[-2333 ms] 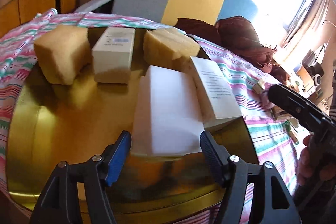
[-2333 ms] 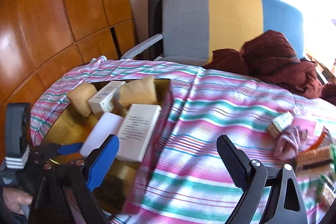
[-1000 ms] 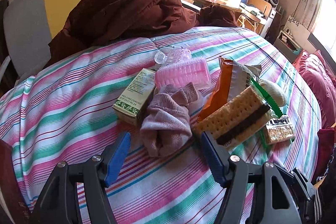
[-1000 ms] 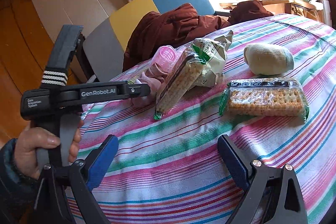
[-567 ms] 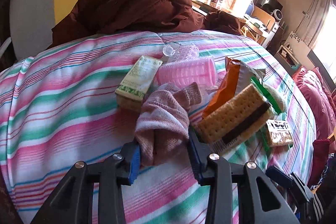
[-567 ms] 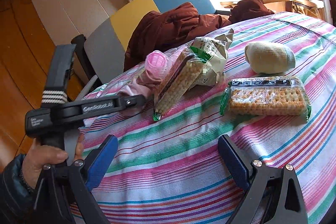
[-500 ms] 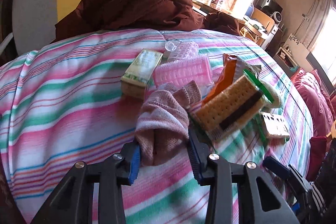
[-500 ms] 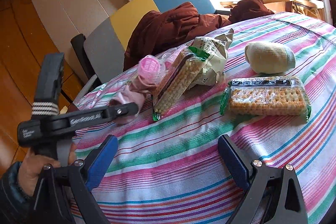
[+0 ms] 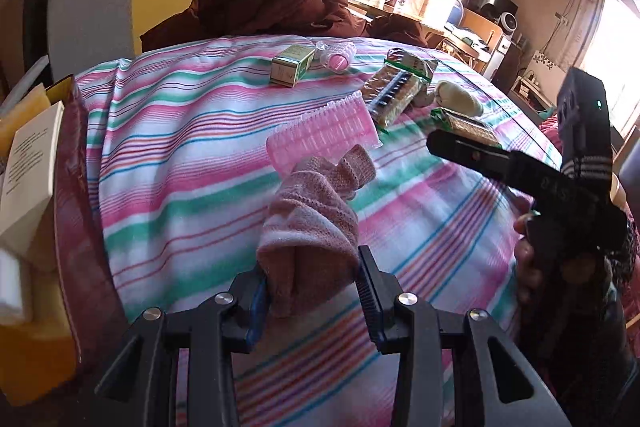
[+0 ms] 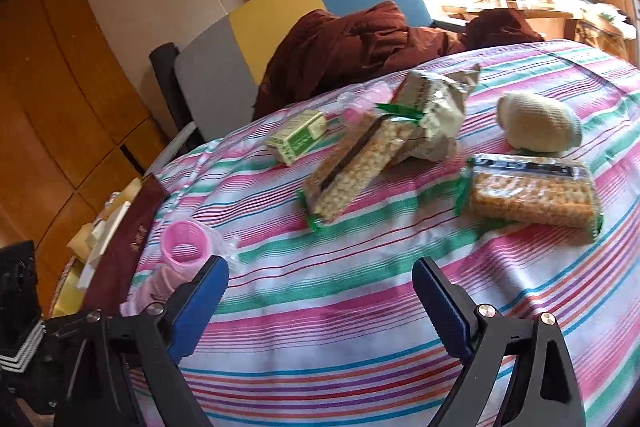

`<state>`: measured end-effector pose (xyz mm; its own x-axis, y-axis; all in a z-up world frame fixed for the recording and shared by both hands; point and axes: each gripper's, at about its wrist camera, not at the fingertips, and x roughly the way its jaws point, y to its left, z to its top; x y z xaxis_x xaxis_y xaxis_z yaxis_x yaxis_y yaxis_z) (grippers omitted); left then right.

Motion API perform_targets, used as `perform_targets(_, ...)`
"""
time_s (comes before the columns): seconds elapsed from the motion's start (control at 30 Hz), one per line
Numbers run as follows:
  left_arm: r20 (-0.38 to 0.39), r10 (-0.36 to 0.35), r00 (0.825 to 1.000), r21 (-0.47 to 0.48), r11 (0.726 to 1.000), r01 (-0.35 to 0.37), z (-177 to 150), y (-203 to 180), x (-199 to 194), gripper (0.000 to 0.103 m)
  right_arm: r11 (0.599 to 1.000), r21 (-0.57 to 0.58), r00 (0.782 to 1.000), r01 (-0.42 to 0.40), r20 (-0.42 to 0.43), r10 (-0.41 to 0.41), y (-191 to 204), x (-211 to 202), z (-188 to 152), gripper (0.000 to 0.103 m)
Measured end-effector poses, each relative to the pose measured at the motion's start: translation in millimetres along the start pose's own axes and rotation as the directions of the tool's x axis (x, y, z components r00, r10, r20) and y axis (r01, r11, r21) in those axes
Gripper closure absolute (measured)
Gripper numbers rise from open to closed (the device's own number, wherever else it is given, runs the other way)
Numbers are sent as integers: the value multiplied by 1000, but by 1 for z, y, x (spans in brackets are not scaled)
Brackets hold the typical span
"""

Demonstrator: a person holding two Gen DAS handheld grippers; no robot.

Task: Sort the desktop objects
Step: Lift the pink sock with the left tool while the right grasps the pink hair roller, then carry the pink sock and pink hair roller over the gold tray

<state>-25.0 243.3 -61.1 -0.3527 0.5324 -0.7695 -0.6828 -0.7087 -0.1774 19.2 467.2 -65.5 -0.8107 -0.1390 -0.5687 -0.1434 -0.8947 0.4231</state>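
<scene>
Left gripper (image 9: 310, 287), clamped on the pink knitted sock (image 9: 310, 227), has lifted it off the striped tablecloth (image 9: 180, 155) and swung toward the box (image 9: 36, 347) at left, so one sorting transfer is underway, while right gripper (image 10: 320, 303) hangs wide and empty.

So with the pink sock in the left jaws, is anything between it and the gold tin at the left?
One thing may be: the pink hair roller lies against the pink sock, at its far end. The striped cloth between sock and gold tin looks bare; the tin's dark red raised edge must be cleared.
</scene>
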Motion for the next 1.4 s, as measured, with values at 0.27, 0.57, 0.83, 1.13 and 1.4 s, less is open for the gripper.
perform_targets(0.27, 43, -32, 999, 7, 999, 32, -21, 4, -17, 63, 980, -75, 981, -182, -78, 177, 66, 8, -3, 8)
perform_targets(0.57, 73, -66, 995, -5, 998, 67, -28, 12, -20, 63, 973, -201, 987, -113, -133, 87, 99, 30, -5, 54)
perform_targets(0.83, 88, -78, 993, -21, 997, 81, -30, 15, -22, 63, 973, -226, 997, -43, -69, 27, 94, 10, -7, 55)
perform_targets(1.13, 97, -82, 992, -26, 996, 85, -48, 16, -44, 63, 980, -199, 1000, 4, -28, -10, 82, -6, -6, 55)
perform_targets(1.4, 116, -42, 992, -54, 997, 48, -64, 29, -66, 63, 969, -217, 993, 115, 20, -113, 83, -8, -7, 55)
